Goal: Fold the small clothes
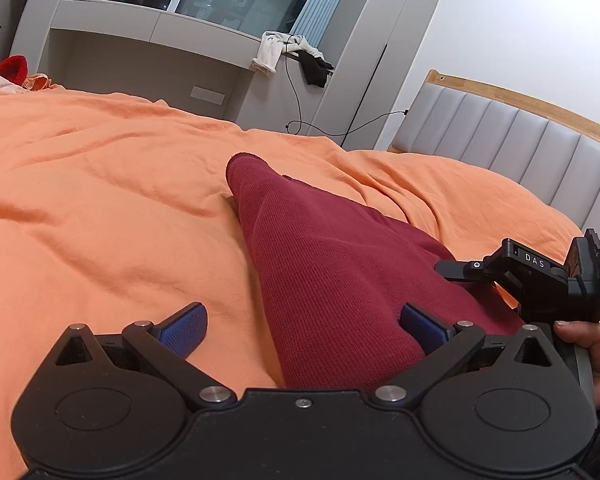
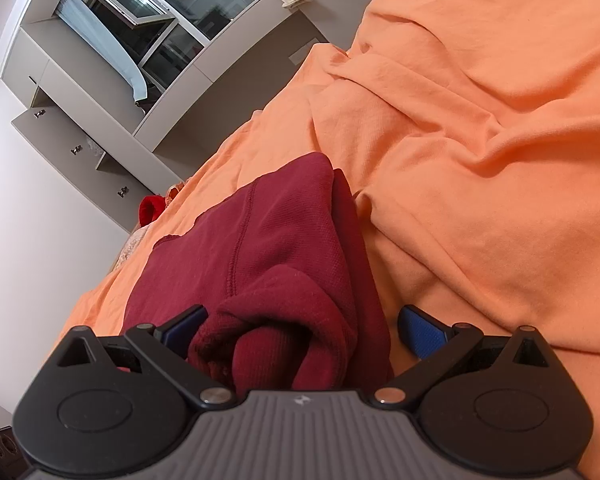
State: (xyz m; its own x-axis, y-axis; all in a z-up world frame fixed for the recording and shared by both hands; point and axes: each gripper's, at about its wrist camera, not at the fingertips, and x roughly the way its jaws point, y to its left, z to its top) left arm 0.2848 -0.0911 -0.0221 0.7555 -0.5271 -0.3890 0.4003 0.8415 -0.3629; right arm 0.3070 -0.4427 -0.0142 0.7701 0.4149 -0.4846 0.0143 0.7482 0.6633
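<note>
The maroon garment [image 1: 332, 264] lies on the orange bedsheet [image 1: 100, 200], its near end between the spread fingers of the left gripper [image 1: 302, 330]. Its bunched end [image 2: 276, 332] sits between the parted fingers of the right gripper [image 2: 300, 330], ungrasped. It is waffle-knit, stitched, folded lengthwise.

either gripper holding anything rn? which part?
Nothing held. Left gripper and right gripper both have open jaws straddling the maroon garment, not clamped.
</note>
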